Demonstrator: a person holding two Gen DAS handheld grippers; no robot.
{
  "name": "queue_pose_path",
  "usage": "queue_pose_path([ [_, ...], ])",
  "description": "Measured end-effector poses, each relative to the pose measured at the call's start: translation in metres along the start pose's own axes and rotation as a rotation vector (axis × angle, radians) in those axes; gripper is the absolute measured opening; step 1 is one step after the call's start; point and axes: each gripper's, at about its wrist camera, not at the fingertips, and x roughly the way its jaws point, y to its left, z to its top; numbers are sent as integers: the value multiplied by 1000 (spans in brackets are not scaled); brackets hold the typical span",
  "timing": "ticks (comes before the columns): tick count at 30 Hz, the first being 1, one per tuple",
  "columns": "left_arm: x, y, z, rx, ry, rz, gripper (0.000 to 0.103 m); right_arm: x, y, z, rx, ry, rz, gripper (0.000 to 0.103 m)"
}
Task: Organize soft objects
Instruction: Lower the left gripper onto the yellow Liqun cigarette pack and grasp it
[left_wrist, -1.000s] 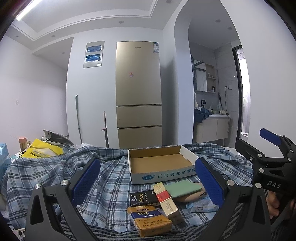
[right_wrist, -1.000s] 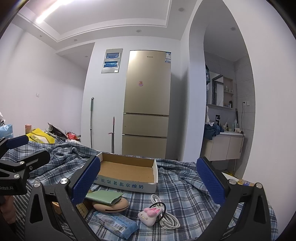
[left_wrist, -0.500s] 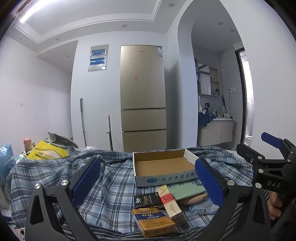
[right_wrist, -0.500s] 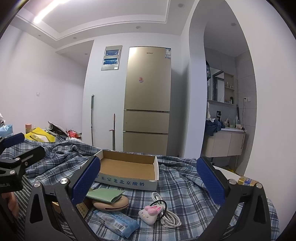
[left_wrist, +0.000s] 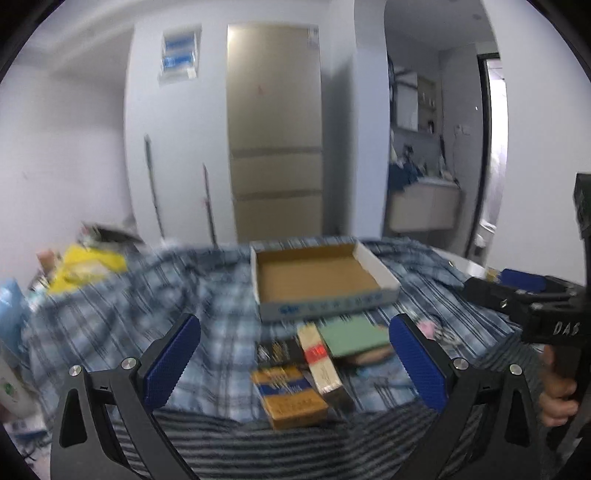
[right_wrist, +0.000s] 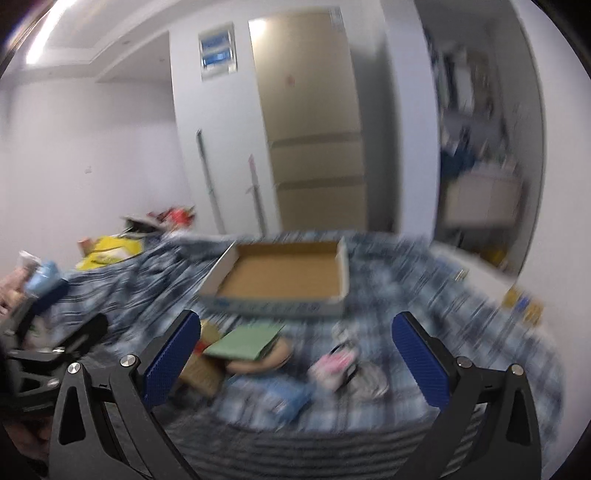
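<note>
Approach step, nothing gripped yet: the left gripper (left_wrist: 295, 365) hangs with jaws spread over the cigarette packs (left_wrist: 289, 395), the right gripper (right_wrist: 295, 363) likewise spread above the green pouch (right_wrist: 245, 341) and pink plush (right_wrist: 334, 363) before the empty cardboard tray (right_wrist: 280, 277). Next, I judge, descend onto one soft item. Compared with earlier, both views have tilted downward and blurred.

Motion blur smearing the plaid cloth (right_wrist: 424, 295), box lettering (left_wrist: 332, 304) staying unreadable, green pad (right_wrist: 245, 339) partly covering a tan object (right_wrist: 266, 360)
</note>
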Motion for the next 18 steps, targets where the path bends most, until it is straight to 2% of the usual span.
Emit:
queue_pose_path([
  [2,11,0,-3,6,44,7,103,10,1,-5,-3,55,13,103],
  [5,27,4,-11,2,105,-2,101,31,10,-17,-56,125,-22,103],
  [7,37,11,-17,-25,138,-19,90,42,11,-22,-57,196,30,103],
  [8,42,14,-20,-34,152,-21,90,46,12,-24,-60,217,38,103],
  [10,54,19,-27,-50,184,-37,88,52,13,-27,-69,241,34,103],
  [12,64,21,-34,-50,237,-48,81,61,13,-29,-70,280,49,103],
  [14,71,22,-39,-53,275,-60,81,68,11,-33,-55,301,57,103],
  [18,76,18,-46,-20,288,-40,81,78,10,-42,-44,308,48,103],
])
